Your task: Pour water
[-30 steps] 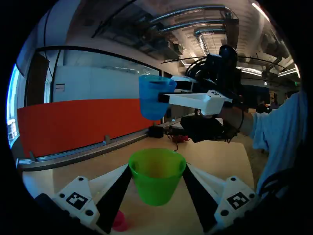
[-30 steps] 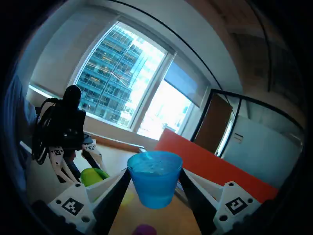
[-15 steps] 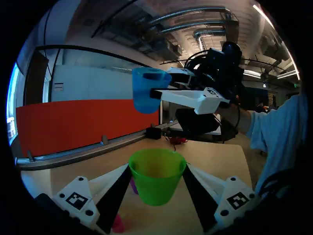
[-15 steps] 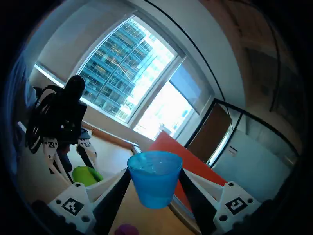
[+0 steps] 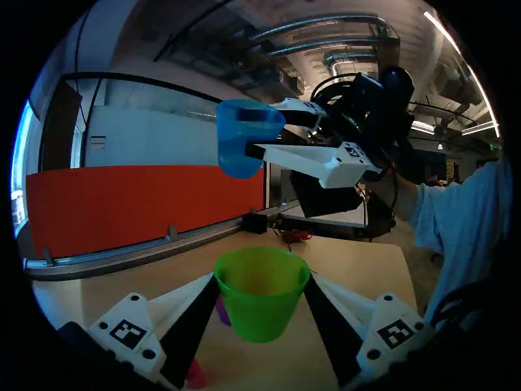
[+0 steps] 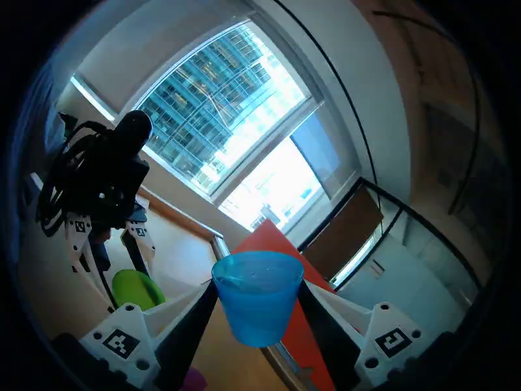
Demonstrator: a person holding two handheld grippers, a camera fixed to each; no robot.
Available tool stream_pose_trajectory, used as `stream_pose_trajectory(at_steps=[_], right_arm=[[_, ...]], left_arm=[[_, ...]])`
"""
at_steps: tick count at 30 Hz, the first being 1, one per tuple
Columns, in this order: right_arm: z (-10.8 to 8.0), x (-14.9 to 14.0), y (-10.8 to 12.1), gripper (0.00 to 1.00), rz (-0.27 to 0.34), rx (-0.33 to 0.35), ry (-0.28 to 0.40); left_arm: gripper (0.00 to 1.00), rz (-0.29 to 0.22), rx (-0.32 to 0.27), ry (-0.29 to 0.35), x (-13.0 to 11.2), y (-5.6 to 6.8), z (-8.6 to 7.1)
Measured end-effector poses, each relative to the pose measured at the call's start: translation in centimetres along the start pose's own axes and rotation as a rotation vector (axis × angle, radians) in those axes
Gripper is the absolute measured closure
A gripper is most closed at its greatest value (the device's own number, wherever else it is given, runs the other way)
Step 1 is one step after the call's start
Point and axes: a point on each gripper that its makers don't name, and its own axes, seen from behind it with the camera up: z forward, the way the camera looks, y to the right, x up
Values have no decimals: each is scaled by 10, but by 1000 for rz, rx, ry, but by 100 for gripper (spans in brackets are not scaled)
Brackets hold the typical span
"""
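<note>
Raised and shifted slightly leftward since the earlier frames, the blue cup (image 5: 244, 146) is now seen well above and beyond the green cup (image 5: 260, 306) in the left gripper view. In the right gripper view the room behind is seen more steeply slanted than before.

The green cup is clamped between both fingers of the left gripper (image 5: 260, 281), one finger pressed on each side of the cup wall. It is held upright, with its rim level and its mouth open upward.

The blue cup is clamped in the same way by the right gripper (image 5: 264, 130), which is held by a hand (image 5: 398, 189) in a light blue sleeve (image 5: 462, 228) to the right of the green cup. The blue cup is slightly tilted. In the right gripper view a liquid surface is seen just under its rim. The two cups are well apart, with open air between the base of the blue cup and the rim of the green cup.

The table (image 5: 365, 260) is seen below and behind the green cup. A bare stretch of tabletop runs to the right of the green cup as far as the far edge. To the left of the green cup the table edge is bounded by a metal rail and an orange wall panel (image 5: 130, 202).

A purple cup (image 5: 223, 311) stands just beside the green cup on its lower left, partly hidden by the finger. A pink cup (image 5: 195, 375) is seen lower still, near the left finger.
</note>
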Motion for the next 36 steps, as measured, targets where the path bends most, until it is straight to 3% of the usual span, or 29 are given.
stream_pose_trajectory(at_steps=[17, 36], right_arm=[[5, 2, 5, 11, -169, -6, -21], [6, 8, 17, 11, -269, -30, -21]], left_arm=[[13, 5, -4, 0, 3, 3, 0], [13, 12, -11, 7, 8, 6, 1]])
